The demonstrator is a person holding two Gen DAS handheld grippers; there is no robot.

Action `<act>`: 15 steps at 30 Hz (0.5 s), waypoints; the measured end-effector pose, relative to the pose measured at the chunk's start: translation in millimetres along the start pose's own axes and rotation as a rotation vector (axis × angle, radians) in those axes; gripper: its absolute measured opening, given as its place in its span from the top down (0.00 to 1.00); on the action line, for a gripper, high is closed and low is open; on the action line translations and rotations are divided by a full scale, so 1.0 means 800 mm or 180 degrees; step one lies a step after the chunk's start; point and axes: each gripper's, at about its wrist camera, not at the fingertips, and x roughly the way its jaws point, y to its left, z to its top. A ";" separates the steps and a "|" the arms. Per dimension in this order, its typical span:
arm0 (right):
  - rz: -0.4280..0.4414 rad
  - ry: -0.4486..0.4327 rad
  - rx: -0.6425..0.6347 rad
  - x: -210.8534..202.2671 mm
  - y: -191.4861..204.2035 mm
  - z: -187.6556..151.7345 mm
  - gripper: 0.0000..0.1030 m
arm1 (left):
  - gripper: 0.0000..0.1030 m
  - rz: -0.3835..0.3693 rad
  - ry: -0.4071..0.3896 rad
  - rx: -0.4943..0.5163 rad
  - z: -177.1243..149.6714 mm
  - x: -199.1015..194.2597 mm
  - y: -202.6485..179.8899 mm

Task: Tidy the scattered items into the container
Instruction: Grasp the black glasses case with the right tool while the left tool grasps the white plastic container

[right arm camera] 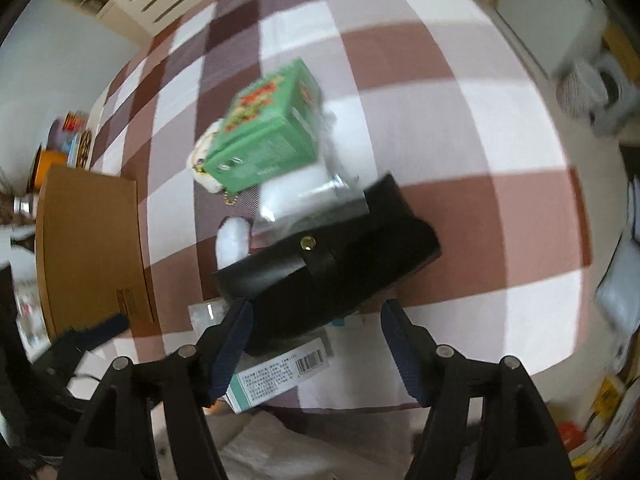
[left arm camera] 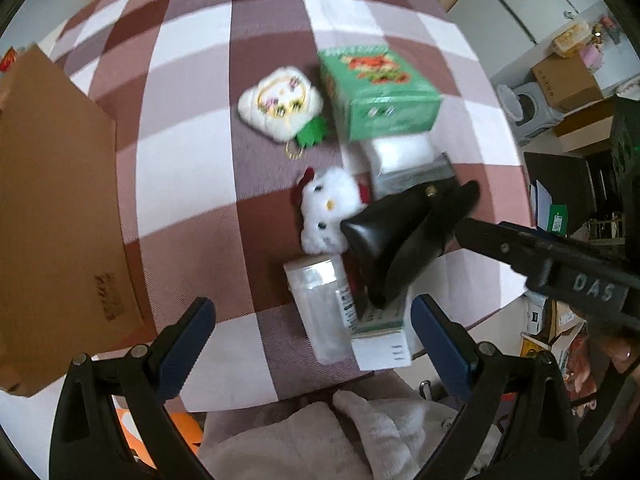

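Observation:
A black snap case (right arm camera: 328, 248) lies tilted on a pile with a clear jar (left arm camera: 320, 304), a white carton (left arm camera: 380, 340) and a white cat plush (left arm camera: 328, 204). My right gripper (right arm camera: 318, 320) is open and straddles the case's near end; its right pad stands clear of the case. The right gripper's black body (left arm camera: 560, 272) comes in from the right in the left wrist view. My left gripper (left arm camera: 312, 320) is open above the jar, holding nothing. Farther back lie a green box (left arm camera: 376, 92), a white pouch (left arm camera: 280, 100) and a clear packet (left arm camera: 408, 160). The cardboard box (left arm camera: 56, 216) stands at the left.
Everything sits on a brown-and-white checked tablecloth (left arm camera: 192, 208) whose near edge runs just below the pile. A pale fleece (left arm camera: 340, 432) lies under that edge. Boxes and clutter (left arm camera: 568, 80) fill the floor on the right, and cans and jars (right arm camera: 60, 148) stand behind the cardboard box.

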 end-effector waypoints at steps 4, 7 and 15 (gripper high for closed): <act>0.0133 0.0086 0.0350 0.025 -0.021 0.000 0.33 | 0.04 0.0074 0.0066 -0.0046 -0.003 0.027 0.010; 0.0204 0.0142 0.0571 0.042 -0.033 0.000 0.33 | 0.04 0.0067 0.0111 -0.0096 -0.004 0.044 0.018; 0.0419 0.0137 0.1013 0.068 -0.041 0.014 0.29 | 0.04 0.0006 0.0141 -0.0109 -0.006 0.075 0.029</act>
